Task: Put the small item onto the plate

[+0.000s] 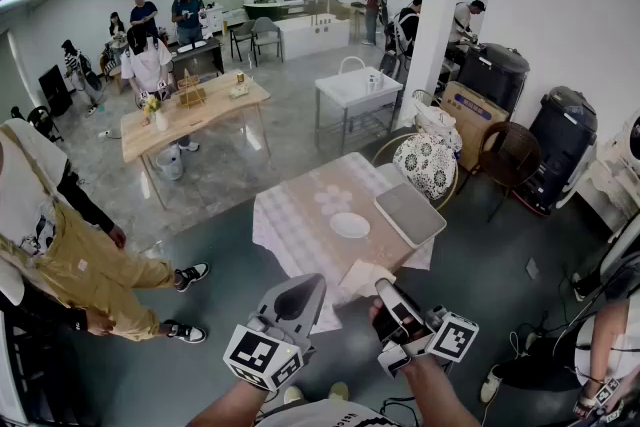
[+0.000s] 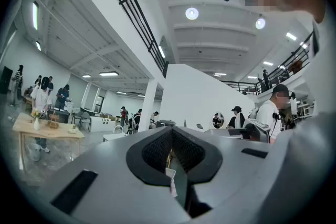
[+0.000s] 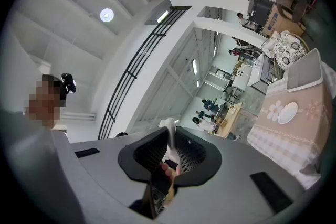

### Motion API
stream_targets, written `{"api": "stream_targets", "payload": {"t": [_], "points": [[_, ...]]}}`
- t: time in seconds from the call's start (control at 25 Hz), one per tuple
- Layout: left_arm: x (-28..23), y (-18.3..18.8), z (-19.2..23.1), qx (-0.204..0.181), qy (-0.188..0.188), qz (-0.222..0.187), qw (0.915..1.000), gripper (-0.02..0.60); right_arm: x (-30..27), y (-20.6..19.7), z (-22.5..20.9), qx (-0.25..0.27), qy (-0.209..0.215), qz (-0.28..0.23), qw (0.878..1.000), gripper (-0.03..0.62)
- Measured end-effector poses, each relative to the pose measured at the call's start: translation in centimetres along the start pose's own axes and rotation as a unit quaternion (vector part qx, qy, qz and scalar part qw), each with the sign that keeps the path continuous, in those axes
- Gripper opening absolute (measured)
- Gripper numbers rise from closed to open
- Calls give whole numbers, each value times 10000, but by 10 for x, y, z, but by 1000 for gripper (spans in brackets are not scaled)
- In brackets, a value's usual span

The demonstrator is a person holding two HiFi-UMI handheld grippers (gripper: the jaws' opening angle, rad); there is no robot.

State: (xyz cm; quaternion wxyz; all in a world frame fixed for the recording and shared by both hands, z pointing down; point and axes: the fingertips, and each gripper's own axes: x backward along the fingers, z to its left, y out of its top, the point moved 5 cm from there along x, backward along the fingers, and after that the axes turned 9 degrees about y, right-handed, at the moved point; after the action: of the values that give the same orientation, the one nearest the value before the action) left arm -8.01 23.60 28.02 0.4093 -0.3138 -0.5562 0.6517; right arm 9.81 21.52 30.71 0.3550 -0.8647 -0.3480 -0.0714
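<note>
The fingers [image 3: 193,157] of your right gripper [image 3: 170,153] are closed tight on a small, slender white item [image 3: 169,136]. Its lower part is hidden in the slit, so I cannot tell exactly what it is. Its long axis runs along the fingers. The free end points forward out of them and up toward the ceiling, not toward the bench. The fingers of your left gripper [image 2: 172,157] are drawn together. Only a tiny white scrap shows in the slit, so I judge that it carries nothing. Both grippers hang near the closest edge of the cloth-covered bench [image 1: 300,215]. The round white plate [image 1: 350,225] lies farther ahead, beside a flat grey tray [image 1: 410,213]. You are in the carrying step, I think. Next, bring the right gripper forward, tip it down over the plate, and open low, so that the item lies flat.
</note>
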Motion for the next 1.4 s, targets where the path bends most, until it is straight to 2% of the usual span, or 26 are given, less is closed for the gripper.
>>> {"api": "stream_targets", "payload": {"t": [0.32, 0.52, 0.76, 1.4], "points": [[-11, 0, 0, -43, 42, -21, 10000, 5, -4, 11, -6, -80, 61, -50, 9999, 55], [-15, -7, -14, 29, 91, 137, 9999, 5, 12, 15, -8, -259, -37, -73, 9996, 55], [-25, -13, -12, -82, 115, -53, 9999, 5, 14, 23, -21, -151, 72, -84, 9998, 55], [-56, -18, -27, -109, 203, -60, 9997, 5, 28, 51, -40, -191, 42, -97, 9998, 55]]}}
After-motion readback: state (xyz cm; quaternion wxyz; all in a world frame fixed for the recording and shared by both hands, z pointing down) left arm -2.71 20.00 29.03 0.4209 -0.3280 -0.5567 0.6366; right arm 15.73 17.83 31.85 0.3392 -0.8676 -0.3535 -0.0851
